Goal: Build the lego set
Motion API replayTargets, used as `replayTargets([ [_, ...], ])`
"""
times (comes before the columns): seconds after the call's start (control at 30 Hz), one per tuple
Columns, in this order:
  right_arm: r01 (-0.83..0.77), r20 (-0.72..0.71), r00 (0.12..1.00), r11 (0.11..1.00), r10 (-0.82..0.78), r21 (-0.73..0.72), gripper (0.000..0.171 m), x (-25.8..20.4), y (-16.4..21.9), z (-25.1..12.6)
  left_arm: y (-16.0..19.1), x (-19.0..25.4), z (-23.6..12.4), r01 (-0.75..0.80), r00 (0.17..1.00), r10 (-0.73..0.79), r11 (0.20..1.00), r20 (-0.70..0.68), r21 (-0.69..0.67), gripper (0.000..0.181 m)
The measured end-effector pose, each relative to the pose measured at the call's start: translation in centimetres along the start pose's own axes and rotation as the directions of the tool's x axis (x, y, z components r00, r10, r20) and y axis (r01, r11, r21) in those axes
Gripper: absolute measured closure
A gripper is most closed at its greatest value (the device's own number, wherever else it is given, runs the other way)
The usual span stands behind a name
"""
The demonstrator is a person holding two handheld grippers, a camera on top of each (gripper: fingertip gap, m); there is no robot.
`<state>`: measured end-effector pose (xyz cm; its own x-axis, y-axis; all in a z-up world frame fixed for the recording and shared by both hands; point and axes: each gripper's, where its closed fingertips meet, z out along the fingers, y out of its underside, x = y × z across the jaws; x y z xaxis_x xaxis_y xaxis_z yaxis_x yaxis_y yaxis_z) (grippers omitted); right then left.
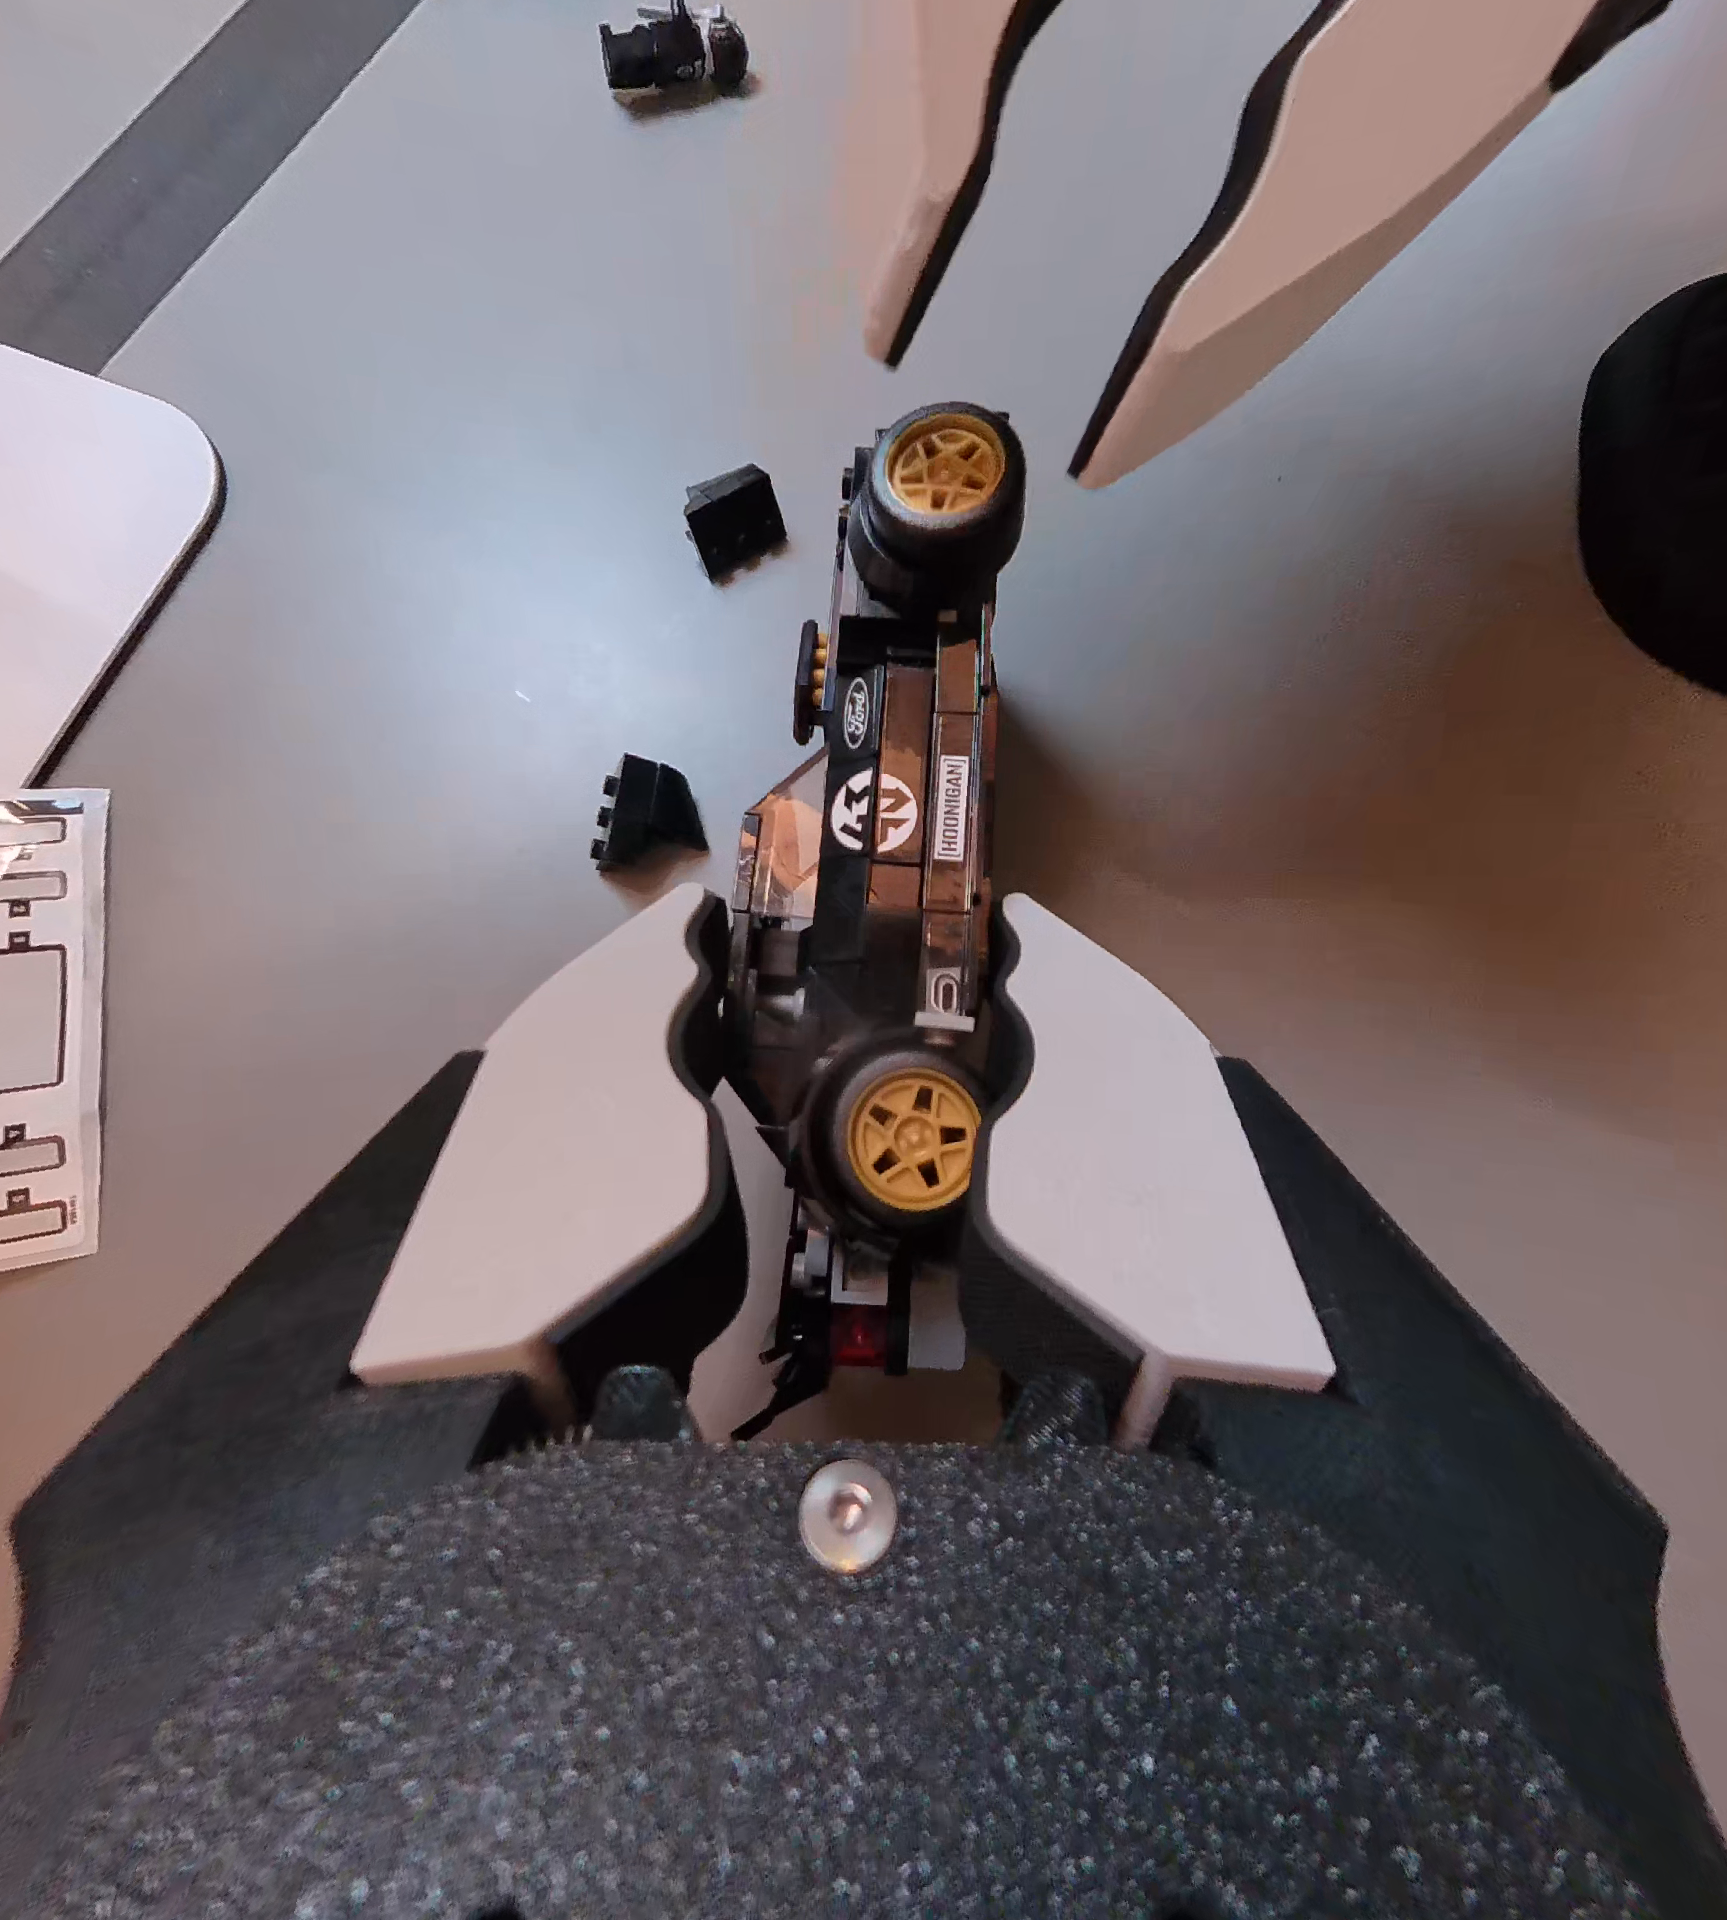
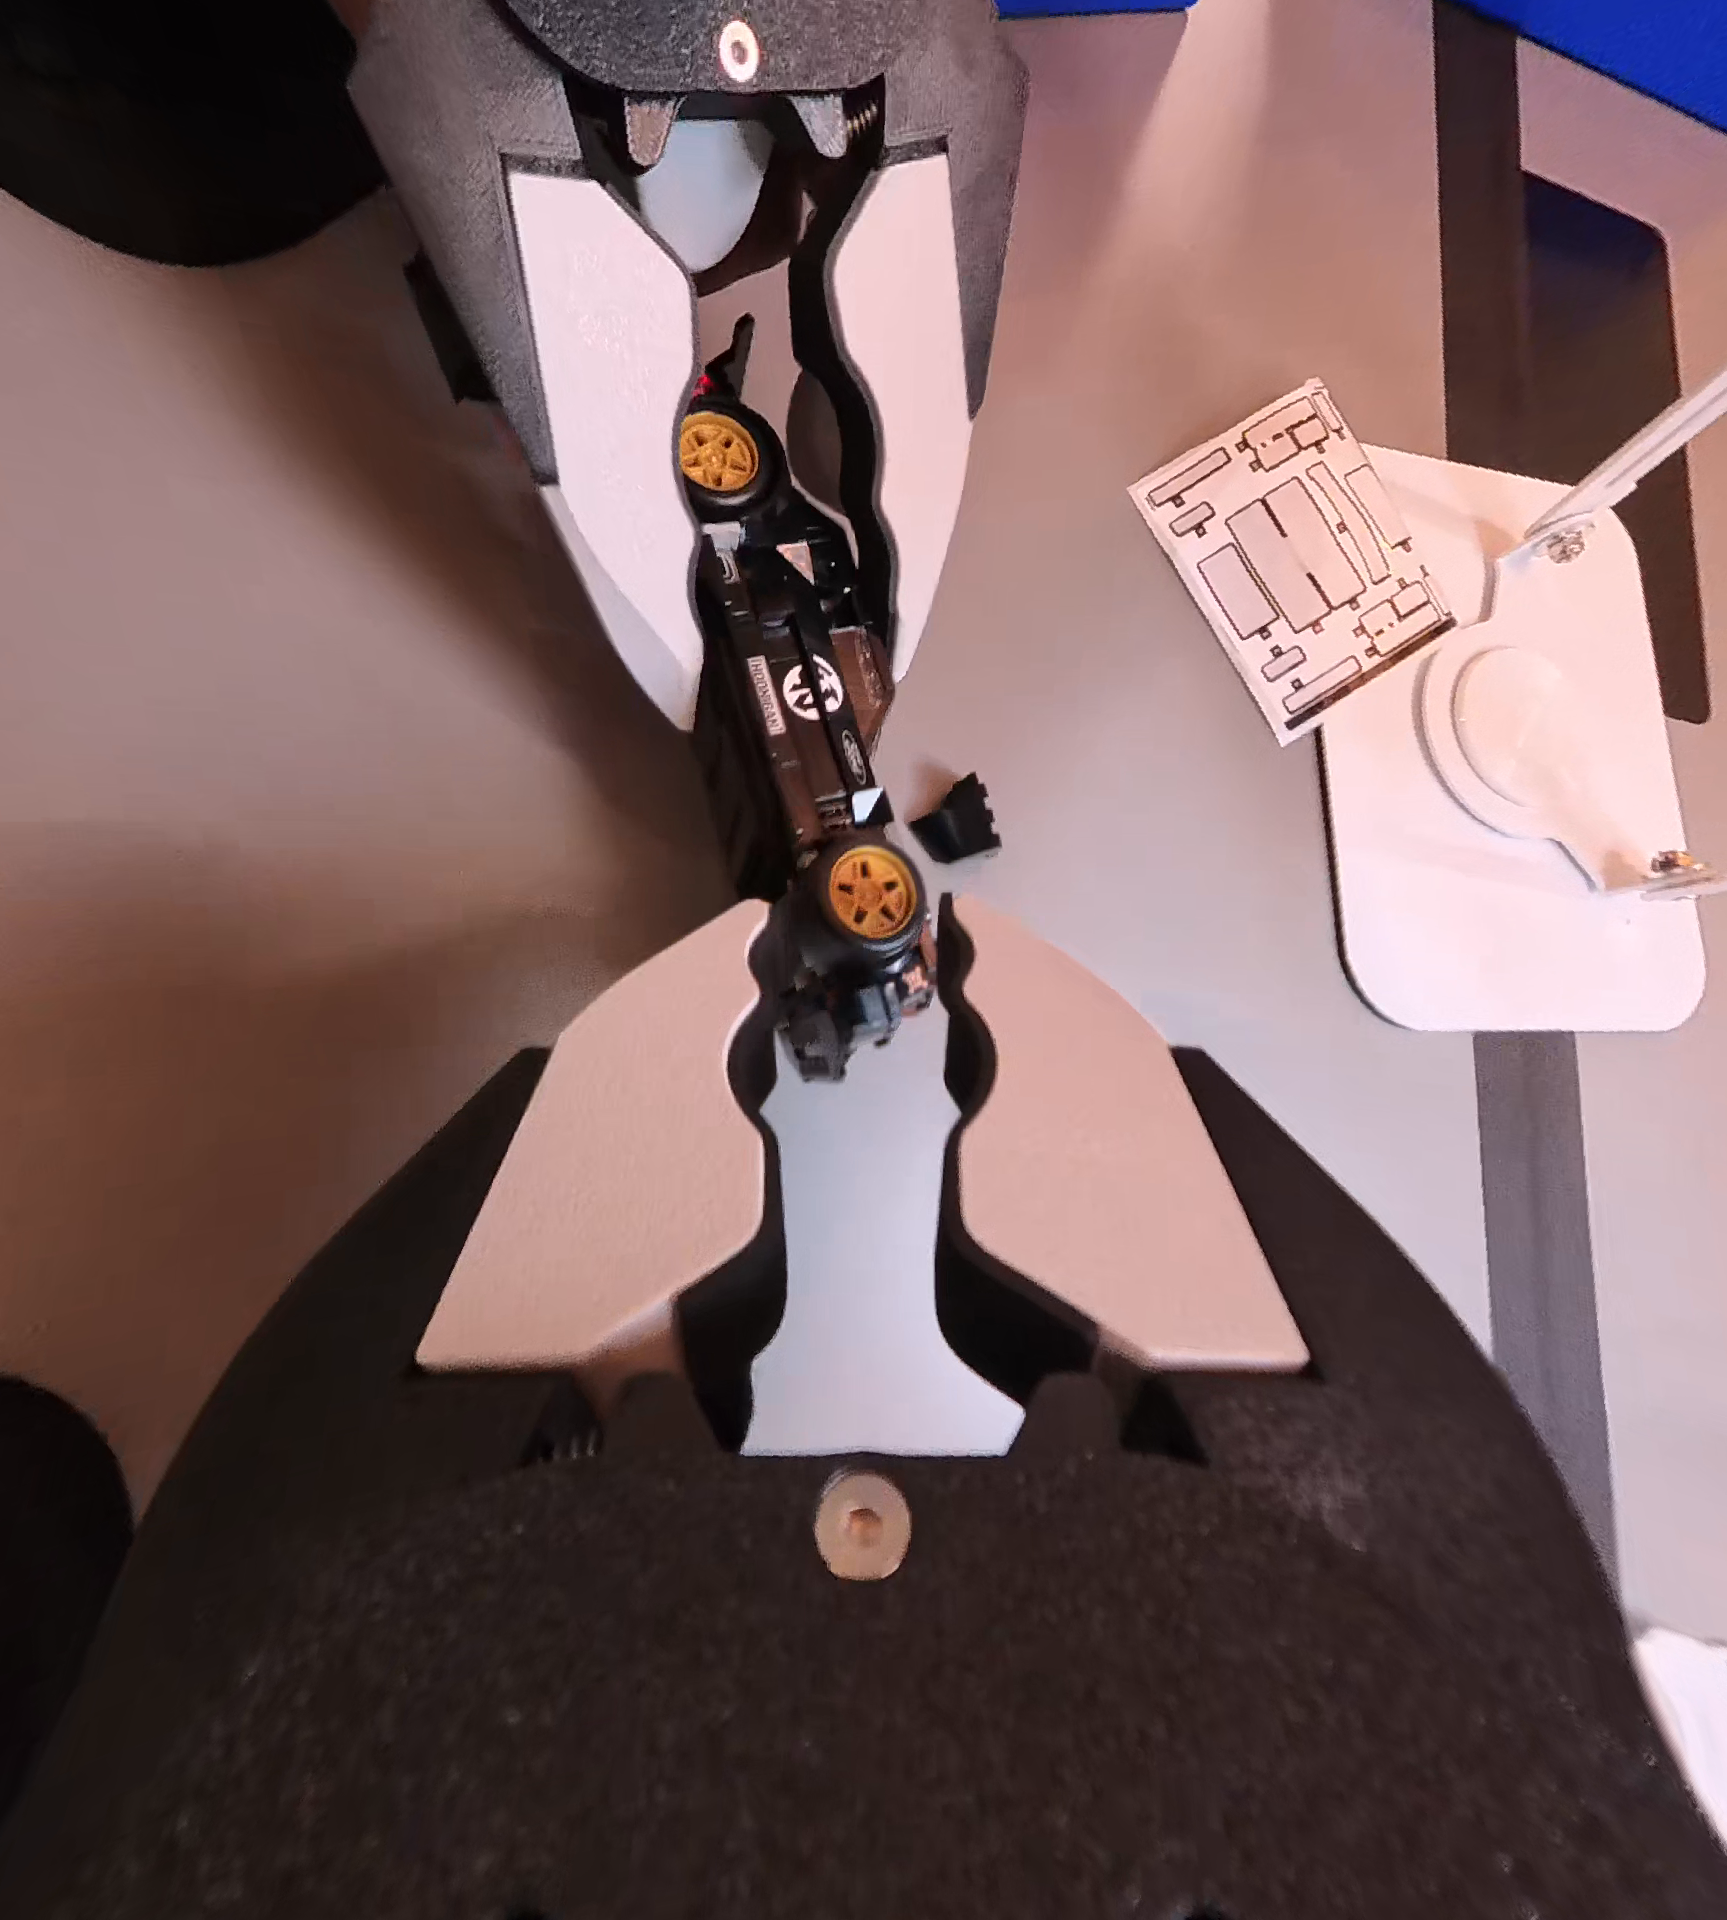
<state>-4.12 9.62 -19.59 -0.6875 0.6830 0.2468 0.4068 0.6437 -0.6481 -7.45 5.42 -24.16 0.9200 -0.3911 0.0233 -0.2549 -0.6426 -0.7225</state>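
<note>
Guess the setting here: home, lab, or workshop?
Probably a lab or office data-collection bench: a plain grey table, a white stand base with a metal arm bolted on, and a sticker sheet beside the Lego car.

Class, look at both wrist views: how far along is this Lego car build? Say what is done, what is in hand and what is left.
Done: the black car has its body, decals and gold wheels on. In hand: the left gripper is shut on the car's rear, holding it on its side; the right gripper, open, straddles its front end. Left: two loose black pieces and a small black sub-assembly lie unattached on the table.
</note>
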Motion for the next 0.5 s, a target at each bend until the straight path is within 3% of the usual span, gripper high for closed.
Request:
replayTargets([
  [0.13,0.064,-0.059,0.996,0.998,-0.065,-0.016,0.147,-0.6,-0.5,-0.3,0.0,0.0,0.0,-0.002,1.0,0.002,1.0,0.002,-0.003,0.134],
  [0.3,0.196,-0.144,0.965,0.968,-0.219,-0.158,0.151,-0.6,0.5,0.8,0.0,0.1,-0.1,-0.033,0.999,0.033,0.999,0.033,-0.019,0.134],
  [0.5,0.309,-0.247,0.899,0.923,-0.363,-0.229,0.154,-1.0,0.4,0.6,0.1,0.4,-0.2,-0.054,0.996,0.057,0.998,0.075,-0.04,0.134],
])
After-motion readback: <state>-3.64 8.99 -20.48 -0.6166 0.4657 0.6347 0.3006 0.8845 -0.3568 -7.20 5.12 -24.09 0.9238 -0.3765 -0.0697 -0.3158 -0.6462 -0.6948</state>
